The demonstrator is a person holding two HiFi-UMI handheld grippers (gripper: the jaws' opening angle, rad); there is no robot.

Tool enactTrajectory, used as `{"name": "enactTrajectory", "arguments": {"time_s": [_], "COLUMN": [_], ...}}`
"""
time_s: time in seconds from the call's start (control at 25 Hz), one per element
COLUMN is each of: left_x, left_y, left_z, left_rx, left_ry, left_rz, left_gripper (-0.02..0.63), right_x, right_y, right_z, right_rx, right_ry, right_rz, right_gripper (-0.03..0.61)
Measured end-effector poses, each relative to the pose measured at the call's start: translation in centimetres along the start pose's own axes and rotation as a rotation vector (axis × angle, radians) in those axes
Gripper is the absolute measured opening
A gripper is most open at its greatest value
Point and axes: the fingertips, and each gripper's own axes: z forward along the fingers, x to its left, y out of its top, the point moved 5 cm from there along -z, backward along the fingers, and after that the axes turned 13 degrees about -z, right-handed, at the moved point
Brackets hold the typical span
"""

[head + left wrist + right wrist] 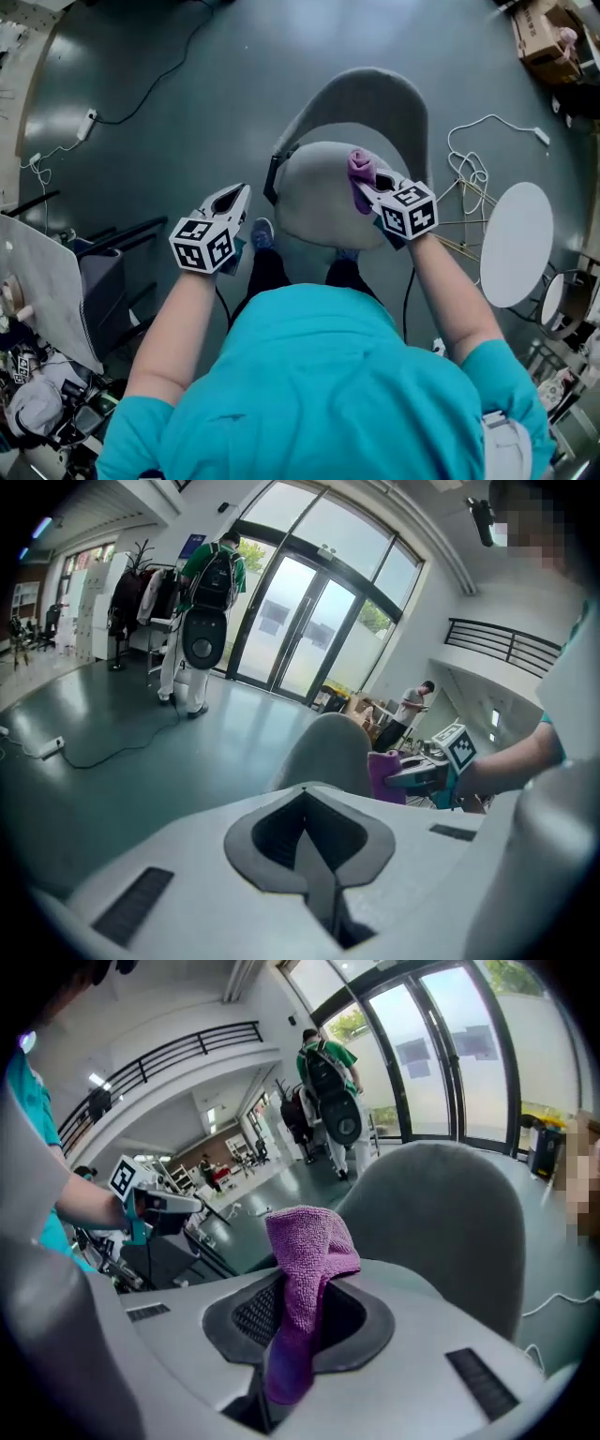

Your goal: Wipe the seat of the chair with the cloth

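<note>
right tongs (pixel 367 187) pinch cloth (pixel 360 166) over chair seat (pixel 314 204) | left tongs (pixel 240 194) pressed together, empty, beside seat

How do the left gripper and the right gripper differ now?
The right gripper is shut on the purple cloth; the left gripper is shut and empty. The right one hangs over the chair seat; the left one is beside it, above the floor. Both have marker cubes.

There is one grey chair (pixel 314 199) with a round back, one fuzzy purple cloth (pixel 360 162), and two grey claws: a left claw (pixel 236 195) and a right claw (pixel 371 188).
</note>
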Motion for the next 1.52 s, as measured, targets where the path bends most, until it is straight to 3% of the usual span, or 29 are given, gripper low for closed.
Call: {"name": "enactTrajectory", "arguments": {"time_s": [0.32,0.64,0.84,1.12,1.52], "left_x": [7.7,13.0,14.4,14.8,14.0], "left_y": [-6.2,-9.9,-10.6,-11.7,-12.4], "left_z": [4.7,7.4,8.3,8.9,9.3], "left_rx": [0.123,0.176,0.182,0.194,0.195], "left_ry": [0.021,-0.005,-0.018,-0.031,-0.049], "left_rz": [-0.062,-0.081,-0.113,-0.124,-0.135], "left_gripper": [0.003,0.004,0.003,0.003,0.003], "right_x": [-0.4,-3.3,-4.8,-4.6,-2.4], "right_y": [-6.8,-11.5,-11.4,-10.9,-12.2], "right_z": [17.6,29.9,33.6,35.1,34.8], "right_rx": [0.325,0.562,0.628,0.71,0.727], "right_ry": [0.047,-0.025,-0.052,0.002,-0.027], "right_rz": [-0.273,-0.597,-0.724,-0.747,-0.856], "right_gripper": [0.067,0.067,0.067,0.063,0.061]}}
